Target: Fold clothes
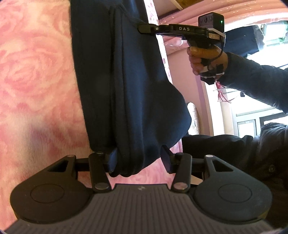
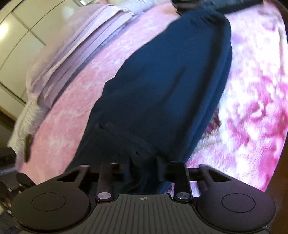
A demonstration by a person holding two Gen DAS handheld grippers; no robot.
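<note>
A navy blue garment hangs stretched between both grippers above the pink bed. In the left wrist view my left gripper is shut on a bunched end of it, with cloth filling the gap between the fingers. At the top of that view the right gripper, held by a hand, pinches the other end. The right wrist view, blurred, shows the same garment running from my right gripper, shut on its folds, up to the left gripper at the top edge.
A pink floral blanket covers the bed under the garment. Folded lilac bedding lies along its far side, with pale cupboard doors beyond. The person's dark sleeve and dark clothing fill the right.
</note>
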